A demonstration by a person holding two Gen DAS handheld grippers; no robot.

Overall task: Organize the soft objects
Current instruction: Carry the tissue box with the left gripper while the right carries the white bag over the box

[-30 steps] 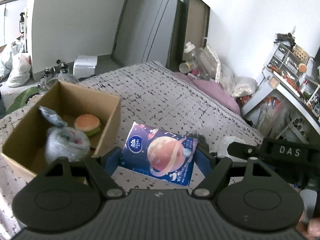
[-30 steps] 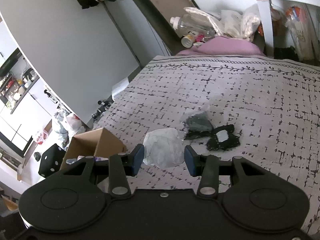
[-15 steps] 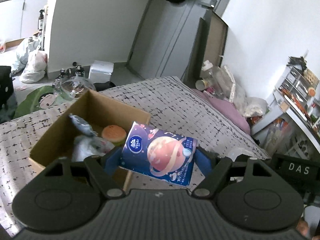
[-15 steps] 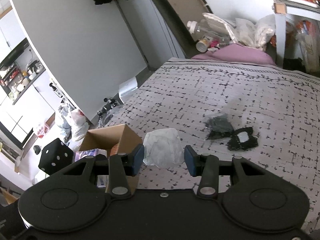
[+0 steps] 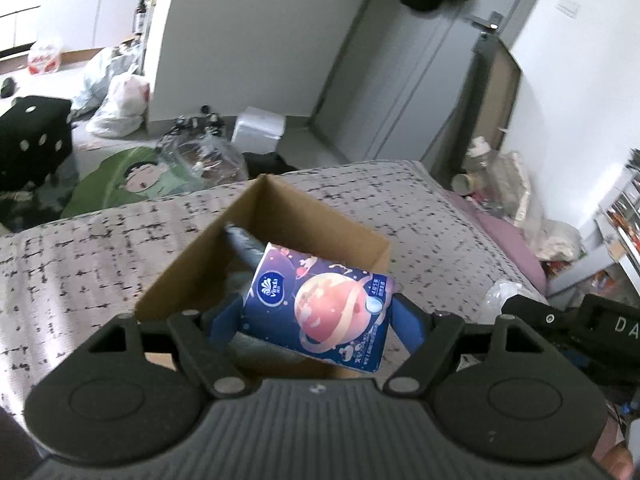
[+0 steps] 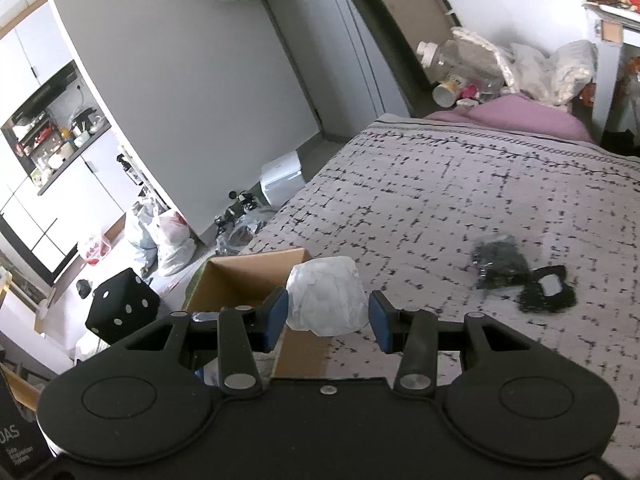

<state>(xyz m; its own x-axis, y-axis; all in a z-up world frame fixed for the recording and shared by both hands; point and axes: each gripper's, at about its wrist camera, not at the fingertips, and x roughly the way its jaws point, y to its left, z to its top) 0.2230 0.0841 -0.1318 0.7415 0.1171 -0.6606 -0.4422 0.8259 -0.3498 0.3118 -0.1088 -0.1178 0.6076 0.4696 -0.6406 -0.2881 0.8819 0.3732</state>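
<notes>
My left gripper (image 5: pixel 318 320) is shut on a blue tissue pack (image 5: pixel 320 304) printed with a planet, held above the open cardboard box (image 5: pixel 192 264) on the bed. Grey wrapped items lie inside the box, mostly hidden by the pack. My right gripper (image 6: pixel 326 316) is shut on a white crumpled plastic-wrapped bundle (image 6: pixel 326 296), held just right of the same cardboard box (image 6: pixel 240 276). Two black bagged items (image 6: pixel 520 280) lie on the bedspread to the right.
The grey patterned bedspread (image 6: pixel 440 208) spreads right of the box. A black dice-shaped cube (image 6: pixel 120 308), plastic bags (image 6: pixel 168 236) and a white appliance (image 5: pixel 260 132) stand on the floor beyond the bed's edge. Bottles and bags crowd the bed's far end by a purple pillow (image 6: pixel 520 116).
Both grippers have swung left toward the box with their loads. The tissue pack now hangs over the box opening, and the box has come into the right wrist view.
</notes>
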